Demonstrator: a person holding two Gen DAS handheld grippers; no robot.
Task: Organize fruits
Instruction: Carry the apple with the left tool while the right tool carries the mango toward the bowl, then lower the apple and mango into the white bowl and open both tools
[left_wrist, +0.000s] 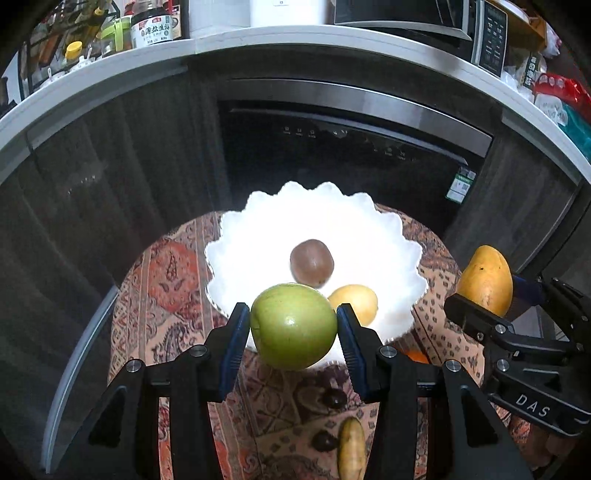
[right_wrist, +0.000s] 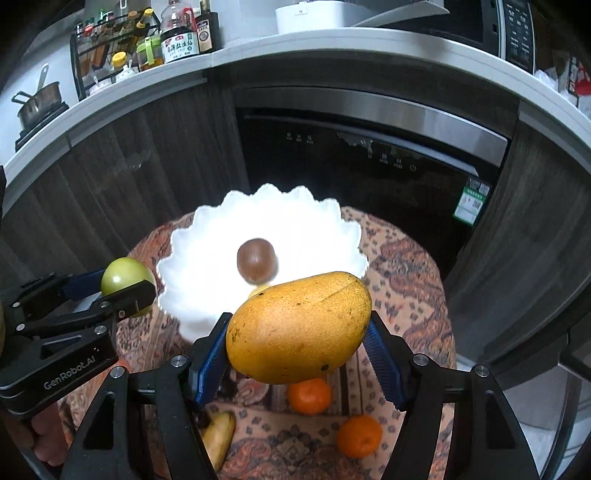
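My left gripper (left_wrist: 293, 325) is shut on a green apple (left_wrist: 293, 326) and holds it above the near rim of a white scalloped bowl (left_wrist: 255, 221). The bowl holds a brown kiwi (left_wrist: 312, 263) and a small yellow fruit (left_wrist: 356, 302). My right gripper (right_wrist: 297, 339) is shut on a yellow mango (right_wrist: 299, 326), held above the bowl's (right_wrist: 207, 229) near right side. The kiwi (right_wrist: 256, 260) shows behind the mango. In the left wrist view the right gripper (left_wrist: 484, 295) with the mango (left_wrist: 485, 280) is at the right. In the right wrist view the left gripper (right_wrist: 125, 286) with the apple (right_wrist: 123, 278) is at the left.
The bowl stands on a small round table with a patterned cloth (right_wrist: 399, 258). Two oranges (right_wrist: 309, 395) (right_wrist: 359, 435) and a yellowish fruit (right_wrist: 218, 439) lie on the cloth near me; dark small fruits (left_wrist: 334, 398) too. A dishwasher (right_wrist: 369, 155) and countertop (right_wrist: 332, 40) stand behind.
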